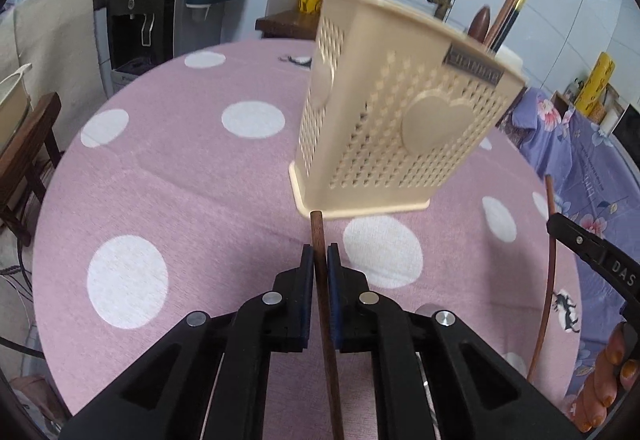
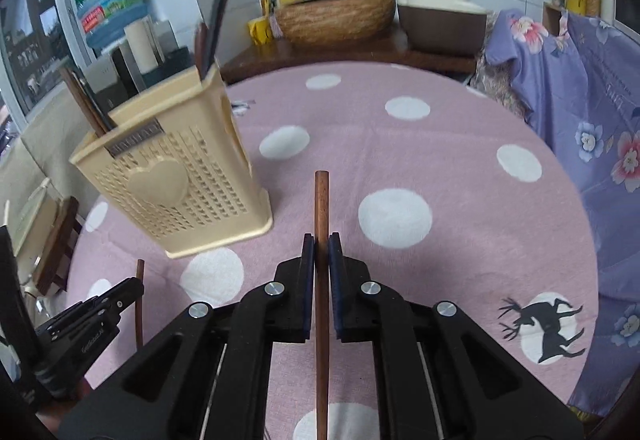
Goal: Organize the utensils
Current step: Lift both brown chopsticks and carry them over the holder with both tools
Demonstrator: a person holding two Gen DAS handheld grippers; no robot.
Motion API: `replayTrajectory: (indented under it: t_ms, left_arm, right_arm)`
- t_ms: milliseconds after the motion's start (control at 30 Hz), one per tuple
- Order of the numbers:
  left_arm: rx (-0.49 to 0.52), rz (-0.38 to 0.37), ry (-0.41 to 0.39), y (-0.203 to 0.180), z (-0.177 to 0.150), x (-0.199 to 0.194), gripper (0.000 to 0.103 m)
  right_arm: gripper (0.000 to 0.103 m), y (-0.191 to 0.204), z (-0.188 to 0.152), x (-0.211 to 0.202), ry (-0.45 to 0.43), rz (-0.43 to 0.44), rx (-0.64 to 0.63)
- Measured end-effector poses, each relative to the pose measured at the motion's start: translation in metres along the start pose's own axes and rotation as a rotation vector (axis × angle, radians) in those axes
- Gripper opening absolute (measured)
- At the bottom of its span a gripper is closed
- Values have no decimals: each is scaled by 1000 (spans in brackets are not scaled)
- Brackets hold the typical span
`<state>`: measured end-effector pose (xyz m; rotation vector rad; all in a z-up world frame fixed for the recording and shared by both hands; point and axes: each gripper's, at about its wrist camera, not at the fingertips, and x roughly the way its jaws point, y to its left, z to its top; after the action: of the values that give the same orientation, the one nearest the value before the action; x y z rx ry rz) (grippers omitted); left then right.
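Observation:
A beige perforated utensil holder (image 1: 400,112) with a heart on its side stands on the round pink dotted table (image 1: 180,180). Dark and wooden chopsticks (image 1: 508,16) stick out of its top. My left gripper (image 1: 320,256) is shut on a brown wooden chopstick (image 1: 318,236) whose tip reaches the holder's base. In the right wrist view my right gripper (image 2: 321,244) is shut on a second brown chopstick (image 2: 322,200), with the holder (image 2: 176,180) to its left. The left gripper (image 2: 100,304) shows at the lower left of that view, and the right gripper (image 1: 592,248) at the right edge of the left wrist view.
A purple floral cloth (image 2: 592,128) hangs along the table's right side. Behind the table are a woven basin (image 2: 336,16) with a tap on a wooden counter, a water dispenser (image 1: 140,20) and a wooden chair (image 1: 28,160) at the left. A person's fingers (image 1: 616,380) hold the right gripper.

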<state>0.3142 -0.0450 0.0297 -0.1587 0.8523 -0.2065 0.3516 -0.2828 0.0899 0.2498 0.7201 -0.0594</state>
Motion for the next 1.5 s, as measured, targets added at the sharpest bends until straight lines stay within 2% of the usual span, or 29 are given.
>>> replayTrajectory:
  t_ms: [267, 633, 1200, 1500]
  left_arm:
    - [5, -46, -116, 1, 21, -44, 8]
    - [9, -65, -271, 8, 41, -94, 8]
    - [31, -87, -339, 5, 53, -115, 7]
    - [41, -96, -347, 2, 60, -118, 7]
  right_arm:
    - [8, -3, 13, -54, -116, 43, -23]
    - [8, -7, 24, -89, -158, 103, -34]
    - [8, 4, 39, -104, -185, 152, -77]
    - [8, 6, 50, -98, -150, 178, -79]
